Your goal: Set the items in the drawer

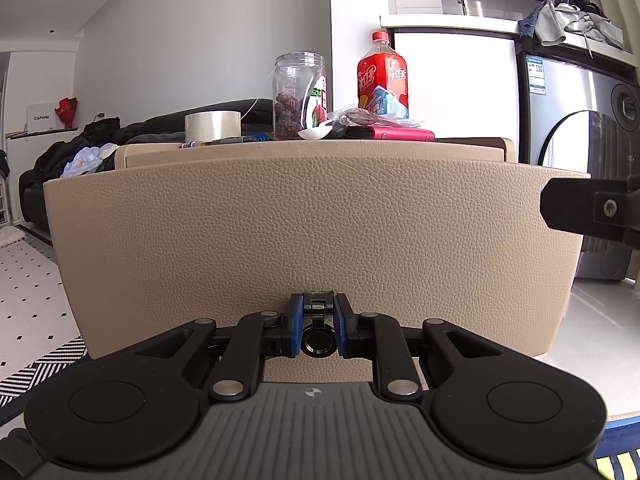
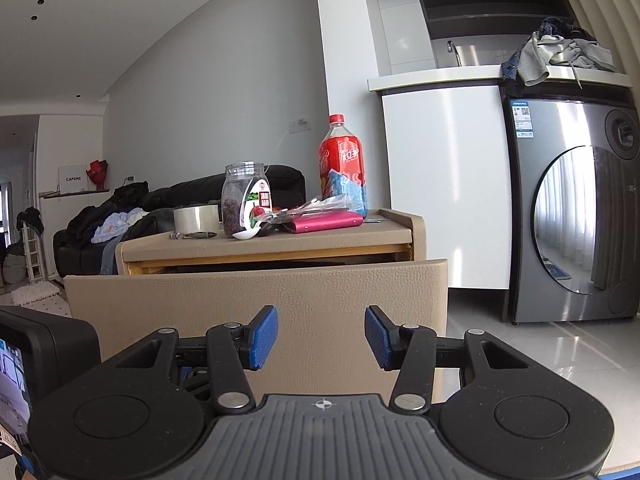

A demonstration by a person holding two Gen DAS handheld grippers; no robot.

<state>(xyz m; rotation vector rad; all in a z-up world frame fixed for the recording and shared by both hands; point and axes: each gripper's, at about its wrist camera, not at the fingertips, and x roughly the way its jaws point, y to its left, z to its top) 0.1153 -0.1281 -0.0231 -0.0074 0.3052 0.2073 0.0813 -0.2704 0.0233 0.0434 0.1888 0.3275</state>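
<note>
The beige leather-textured drawer front (image 1: pixel 312 220) fills the left wrist view and stands pulled out from the cabinet (image 2: pixel 416 236). My left gripper (image 1: pixel 317 326) is shut on the drawer's black pull handle (image 1: pixel 318 308) low in the middle of the front. My right gripper (image 2: pixel 321 336) hangs open in front of the drawer front (image 2: pixel 320 284), holding nothing. On the cabinet top sit a tape roll (image 2: pixel 196 219), a clear jar of dark dried fruit (image 2: pixel 245 200), a red drink bottle (image 2: pixel 342 168), a pink case (image 2: pixel 326 222), a white spoon (image 2: pixel 246 234) and a pen (image 2: pixel 194 235).
A silver washing machine (image 2: pixel 572 236) stands to the right, with clothes piled on the counter above it (image 2: pixel 556 56). A dark sofa (image 2: pixel 120 216) heaped with clothes lies behind the cabinet on the left. Pale floor tiles (image 2: pixel 540 364) stretch to the right.
</note>
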